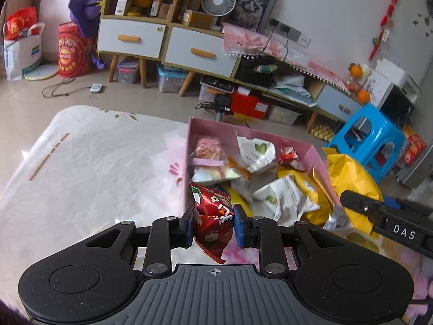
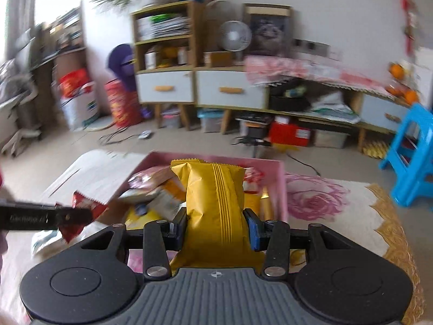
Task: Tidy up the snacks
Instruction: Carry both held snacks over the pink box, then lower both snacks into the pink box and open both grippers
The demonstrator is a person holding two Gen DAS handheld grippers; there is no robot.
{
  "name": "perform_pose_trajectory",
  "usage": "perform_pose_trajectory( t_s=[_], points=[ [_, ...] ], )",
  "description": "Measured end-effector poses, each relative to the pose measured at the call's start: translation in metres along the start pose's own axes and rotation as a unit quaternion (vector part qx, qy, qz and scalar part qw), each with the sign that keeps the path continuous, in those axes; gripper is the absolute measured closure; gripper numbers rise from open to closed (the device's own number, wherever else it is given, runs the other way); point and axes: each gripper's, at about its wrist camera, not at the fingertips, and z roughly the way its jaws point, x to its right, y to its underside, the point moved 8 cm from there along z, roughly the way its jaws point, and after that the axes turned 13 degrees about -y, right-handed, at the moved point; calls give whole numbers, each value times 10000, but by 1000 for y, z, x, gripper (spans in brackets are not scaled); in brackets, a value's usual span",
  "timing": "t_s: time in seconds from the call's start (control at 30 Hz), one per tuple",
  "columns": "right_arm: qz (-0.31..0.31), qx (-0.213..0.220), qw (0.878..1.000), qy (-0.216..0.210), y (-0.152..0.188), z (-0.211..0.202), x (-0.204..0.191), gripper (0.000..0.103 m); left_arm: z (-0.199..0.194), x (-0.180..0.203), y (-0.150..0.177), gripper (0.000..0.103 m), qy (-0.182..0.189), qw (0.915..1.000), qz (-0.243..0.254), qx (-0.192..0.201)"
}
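Note:
A pink box [image 1: 216, 128] on the flowered tablecloth holds several snack packets, white, yellow and red. My left gripper [image 1: 213, 223] is shut on a red snack packet [image 1: 213, 216], held at the near left corner of the box. In the right wrist view my right gripper [image 2: 215, 230] is shut on a yellow snack bag [image 2: 213, 205], upright in front of the pink box [image 2: 280, 189]. The yellow snack bag [image 1: 351, 181] and the right gripper's arm show at the right of the left wrist view. The red packet [image 2: 81, 211] shows at the left of the right wrist view.
The tablecloth [image 1: 89, 168] covers the table left of the box. Beyond the table stand a cabinet with white drawers [image 1: 162, 43], a low shelf with clutter, a fan [image 1: 217, 0] and a blue plastic stool [image 1: 370, 146]. Storage boxes and cables lie on the floor.

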Motion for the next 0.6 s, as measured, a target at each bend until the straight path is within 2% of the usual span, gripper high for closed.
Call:
perform_pose_trajectory(
  t_s=[0.1,0.37,0.6],
  points=[
    [254,-14,9996,78,1,12,9,68,13,10,-3,77,68,10000,-48,-38],
    [277,-54,9996,75,-1,42,10,68,44,27,-3,77,341,9991,-232,-91],
    [442,-34,9990,107,-1,50,16,67,54,34,-2,77,587,9973,-433,-60]
  ],
)
